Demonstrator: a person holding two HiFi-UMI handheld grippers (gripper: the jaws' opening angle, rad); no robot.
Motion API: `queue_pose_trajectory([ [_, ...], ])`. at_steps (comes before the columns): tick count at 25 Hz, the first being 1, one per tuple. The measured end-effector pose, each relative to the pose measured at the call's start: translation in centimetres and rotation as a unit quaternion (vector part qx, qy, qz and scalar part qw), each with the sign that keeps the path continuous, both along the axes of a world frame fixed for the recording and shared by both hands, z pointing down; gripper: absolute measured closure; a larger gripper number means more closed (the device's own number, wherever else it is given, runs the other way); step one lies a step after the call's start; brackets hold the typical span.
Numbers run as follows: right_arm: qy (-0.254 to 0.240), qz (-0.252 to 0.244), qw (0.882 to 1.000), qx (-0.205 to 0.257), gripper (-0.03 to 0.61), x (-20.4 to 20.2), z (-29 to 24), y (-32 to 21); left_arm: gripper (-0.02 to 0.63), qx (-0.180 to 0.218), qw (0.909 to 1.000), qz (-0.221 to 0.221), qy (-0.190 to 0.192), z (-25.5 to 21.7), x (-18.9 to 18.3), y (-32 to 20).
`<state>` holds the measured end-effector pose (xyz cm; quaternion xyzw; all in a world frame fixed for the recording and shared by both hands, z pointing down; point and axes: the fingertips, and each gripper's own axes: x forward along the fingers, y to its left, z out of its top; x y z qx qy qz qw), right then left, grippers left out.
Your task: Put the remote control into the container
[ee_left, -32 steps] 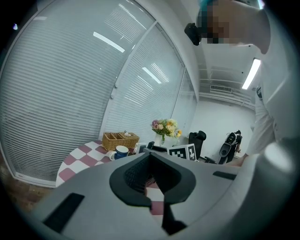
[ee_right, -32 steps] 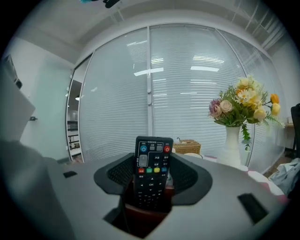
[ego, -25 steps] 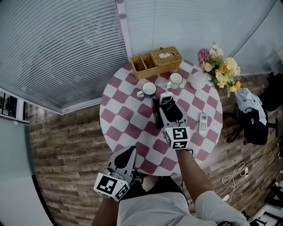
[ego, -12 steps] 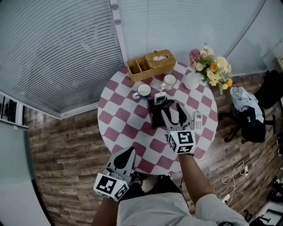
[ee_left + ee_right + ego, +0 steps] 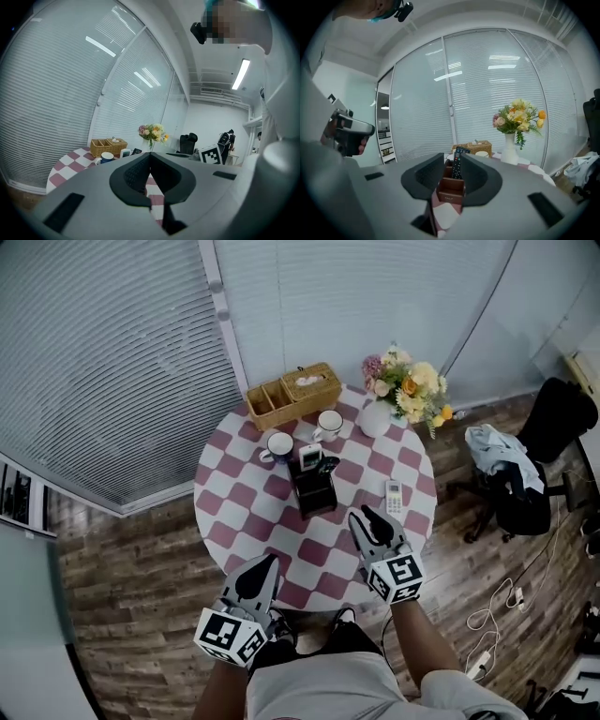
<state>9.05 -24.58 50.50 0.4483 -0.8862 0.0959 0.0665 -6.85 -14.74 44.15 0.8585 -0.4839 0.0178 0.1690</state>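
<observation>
A black remote (image 5: 326,465) stands upright in the dark container (image 5: 315,495) at the middle of the checkered table (image 5: 234,512), next to a white device (image 5: 308,457). In the right gripper view the same remote (image 5: 458,164) rises out of the container (image 5: 450,190) straight ahead. My right gripper (image 5: 364,517) hangs over the table's near edge, apart from the container; its jaws are closing with nothing between them. My left gripper (image 5: 270,562) is shut and empty just off the near rim. A white remote (image 5: 394,496) lies on the table at the right.
A wicker box (image 5: 293,395), two cups (image 5: 279,444) (image 5: 329,423) and a vase of flowers (image 5: 403,385) stand at the table's far side. A chair with clothes on it (image 5: 525,474) is to the right. Blinds cover the window behind.
My right gripper has let go at the container, opened wide and drawn back to the near edge, its jaws narrowing. The black remote stays in the container. The left gripper has not moved.
</observation>
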Motion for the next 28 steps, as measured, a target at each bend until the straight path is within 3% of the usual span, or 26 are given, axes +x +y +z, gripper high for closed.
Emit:
queue_pose_trajectory([
  [3, -0.006, 0.001, 1.0, 0.007, 0.521, 1.5, -1.6, 2.2, 0.604, 0.011, 0.9999, 0.004, -0.004, -0.7, 0.8, 0.5],
  [8, -0.017, -0.002, 1.0, 0.017, 0.561, 4.1, -4.6, 4.4, 0.604, 0.02, 0.9997, 0.009, -0.014, -1.3, 2.6, 1.6],
  [16, -0.038, -0.023, 0.999, 0.026, 0.568, 6.6, -7.7, 8.3, 0.605, 0.054, 0.9983, 0.009, -0.022, -3.1, 5.7, 3.6],
  [28, -0.043, -0.033, 0.998, 0.03, 0.568, 6.5, -9.4, 10.5, 0.606, 0.086, 0.9956, 0.003, -0.037, -5.5, 6.1, 4.6],
])
